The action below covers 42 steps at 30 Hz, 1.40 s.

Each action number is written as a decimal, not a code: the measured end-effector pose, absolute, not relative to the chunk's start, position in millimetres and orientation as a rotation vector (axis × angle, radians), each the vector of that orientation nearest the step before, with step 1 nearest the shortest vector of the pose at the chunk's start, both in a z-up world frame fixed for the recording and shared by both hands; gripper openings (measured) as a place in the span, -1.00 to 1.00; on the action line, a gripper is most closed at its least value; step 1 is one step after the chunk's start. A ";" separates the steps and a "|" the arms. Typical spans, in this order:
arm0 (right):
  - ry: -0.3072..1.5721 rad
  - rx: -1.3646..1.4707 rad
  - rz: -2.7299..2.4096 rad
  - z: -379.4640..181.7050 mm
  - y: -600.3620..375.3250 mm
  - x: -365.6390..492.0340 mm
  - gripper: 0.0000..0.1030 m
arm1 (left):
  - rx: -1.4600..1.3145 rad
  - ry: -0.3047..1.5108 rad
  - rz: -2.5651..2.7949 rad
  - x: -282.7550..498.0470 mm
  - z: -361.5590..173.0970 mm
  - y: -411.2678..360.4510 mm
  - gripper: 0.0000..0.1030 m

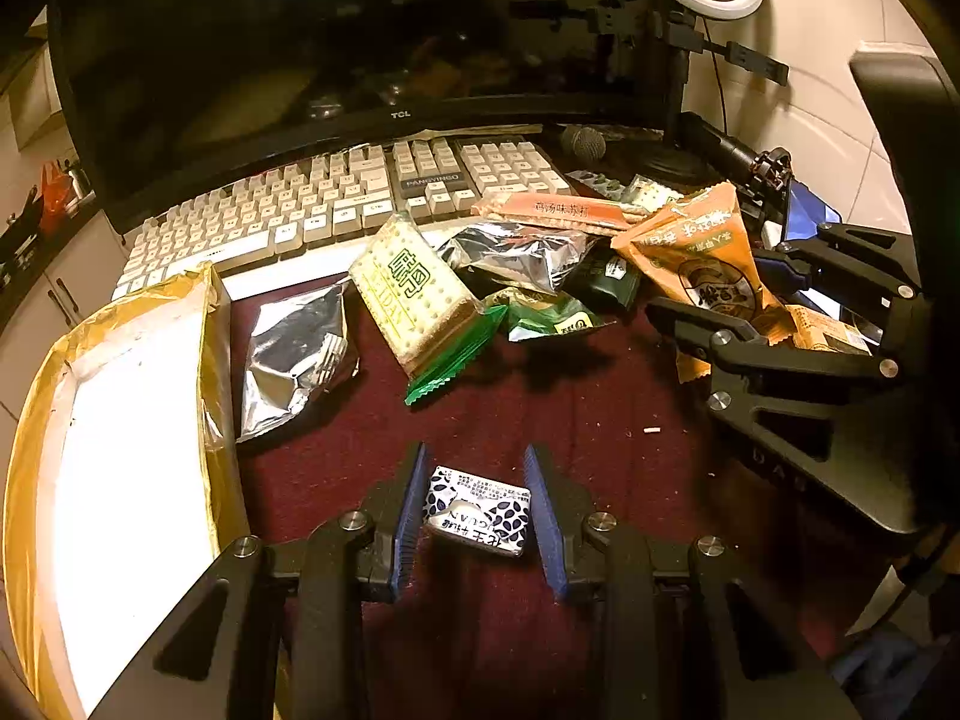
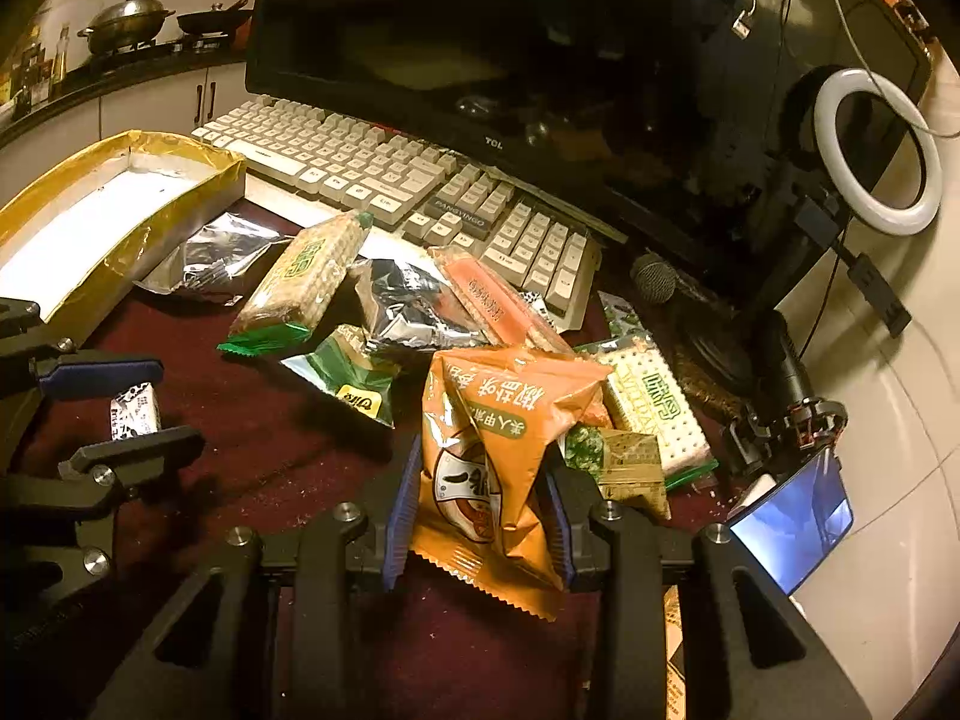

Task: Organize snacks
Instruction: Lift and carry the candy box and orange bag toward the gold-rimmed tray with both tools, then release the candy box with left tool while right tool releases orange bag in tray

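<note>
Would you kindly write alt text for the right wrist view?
The right hand-held gripper clamps an orange snack bag above a dark red mat; more snacks lie before a keyboard, beside a gold-edged box.

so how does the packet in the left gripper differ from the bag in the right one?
The small packet is white with a dark blue leaf print; the orange bag is plain orange with a round logo. The small packet is compact and blocky; the orange bag is much larger, puffy and creased. Both sit between blue pads, over the dark red mat.
</note>
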State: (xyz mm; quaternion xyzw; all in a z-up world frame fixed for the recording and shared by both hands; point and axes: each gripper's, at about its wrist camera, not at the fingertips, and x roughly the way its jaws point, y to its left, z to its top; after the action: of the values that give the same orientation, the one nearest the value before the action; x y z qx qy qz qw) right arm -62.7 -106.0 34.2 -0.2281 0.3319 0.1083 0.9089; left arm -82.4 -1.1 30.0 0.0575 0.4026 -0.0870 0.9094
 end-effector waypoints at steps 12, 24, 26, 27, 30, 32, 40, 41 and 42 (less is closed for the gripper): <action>0.646 -0.496 0.210 38.8 -102.0 -66.7 -0.31 | 0.107 0.814 -0.173 -85.1 34.5 4.7 -0.33; 0.683 -0.258 0.446 80.6 -106.3 -59.1 -0.30 | 0.012 0.760 -0.108 -90.8 60.9 50.3 -0.33; 0.705 -0.212 0.534 87.7 -96.8 -58.8 -0.30 | -0.012 0.753 -0.083 -92.2 65.1 66.8 -0.33; 0.713 -0.200 0.559 88.9 -93.6 -57.4 -0.30 | -0.018 0.750 -0.072 -93.8 66.5 72.0 -0.33; 0.743 -0.175 0.646 94.4 -73.0 -53.4 -0.30 | -0.047 0.744 -0.014 -95.6 71.9 100.0 -0.33; 0.768 -0.155 0.709 97.5 -56.2 -50.3 -0.30 | -0.063 0.742 0.018 -97.4 74.6 115.3 -0.33; 0.814 -0.162 0.833 105.4 13.2 -30.2 -0.30 | -0.066 0.780 0.134 -88.3 82.9 175.1 -0.33; 0.821 -0.166 0.844 105.6 24.7 -24.7 -0.30 | -0.062 0.792 0.139 -83.7 83.4 178.6 -0.33; 0.838 -0.163 0.854 104.7 36.1 -18.2 -0.30 | -0.051 0.805 0.141 -78.4 83.5 182.6 -0.33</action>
State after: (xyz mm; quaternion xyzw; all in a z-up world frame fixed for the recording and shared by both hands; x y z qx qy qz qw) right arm -18.2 36.1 104.7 -0.0766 0.3939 0.4013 0.8233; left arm -78.4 182.6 83.5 -0.0248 0.3914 0.0686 0.9173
